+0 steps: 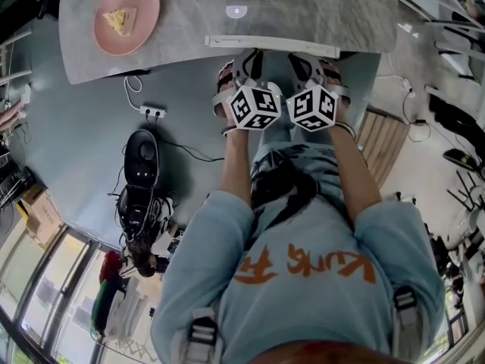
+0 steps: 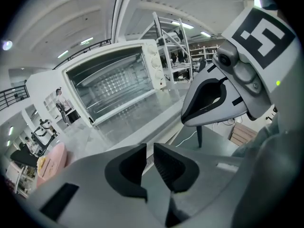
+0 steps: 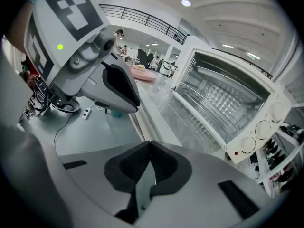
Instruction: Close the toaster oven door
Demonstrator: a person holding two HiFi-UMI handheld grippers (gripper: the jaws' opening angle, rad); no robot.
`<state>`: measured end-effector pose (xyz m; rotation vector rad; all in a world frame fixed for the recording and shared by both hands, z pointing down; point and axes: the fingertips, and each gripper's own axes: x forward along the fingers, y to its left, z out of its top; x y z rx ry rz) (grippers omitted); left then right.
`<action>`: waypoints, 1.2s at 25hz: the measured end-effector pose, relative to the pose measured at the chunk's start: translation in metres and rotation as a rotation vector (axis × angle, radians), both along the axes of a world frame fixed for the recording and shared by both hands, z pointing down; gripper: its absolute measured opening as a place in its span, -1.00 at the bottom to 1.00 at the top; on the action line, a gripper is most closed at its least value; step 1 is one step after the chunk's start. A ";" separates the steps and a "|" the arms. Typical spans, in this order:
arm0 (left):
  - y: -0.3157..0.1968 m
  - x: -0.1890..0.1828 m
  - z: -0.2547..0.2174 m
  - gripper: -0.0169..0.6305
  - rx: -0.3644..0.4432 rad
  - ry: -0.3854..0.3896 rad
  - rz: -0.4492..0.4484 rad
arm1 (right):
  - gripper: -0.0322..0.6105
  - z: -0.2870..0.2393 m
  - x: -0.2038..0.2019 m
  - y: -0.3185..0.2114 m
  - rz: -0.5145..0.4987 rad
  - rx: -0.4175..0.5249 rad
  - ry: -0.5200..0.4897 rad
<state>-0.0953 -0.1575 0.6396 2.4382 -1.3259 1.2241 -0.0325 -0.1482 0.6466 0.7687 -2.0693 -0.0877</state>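
Note:
The white toaster oven [image 2: 114,75] stands on a marble table [image 1: 91,44], its glass door [image 2: 137,118] dropped flat towards me and the wire rack showing inside. In the right gripper view the oven [image 3: 228,99] is at the right with its open door [image 3: 185,122] in front. The door's handle bar [image 1: 273,42] lies at the table's near edge. My left gripper [image 2: 149,148] hovers just short of that edge, open by a narrow gap with nothing in it. My right gripper [image 3: 150,146] hangs beside it, shut and empty. Both grippers sit side by side under the handle, left [image 1: 242,70] and right [image 1: 312,68].
A pink plate [image 1: 126,15] with a piece of food sits on the table to the left of the oven. On the floor lie a power strip [image 1: 153,112] with a cable, a black device [image 1: 141,158] and a wooden pallet [image 1: 383,142].

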 end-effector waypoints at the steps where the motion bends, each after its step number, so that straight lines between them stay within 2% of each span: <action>1: 0.000 0.000 0.000 -0.84 0.002 -0.005 0.001 | -0.90 0.000 0.000 0.000 0.002 0.015 0.010; 10: -0.001 -0.001 -0.010 -0.77 0.039 -0.039 0.018 | -0.82 -0.013 -0.003 -0.002 -0.020 0.102 0.059; 20: -0.009 -0.008 -0.028 -0.59 0.098 -0.096 0.060 | -0.56 -0.030 -0.006 -0.006 -0.065 0.186 0.104; 30: -0.018 -0.008 -0.046 -0.52 0.149 -0.169 0.132 | -0.61 -0.050 -0.004 -0.019 -0.076 0.261 0.148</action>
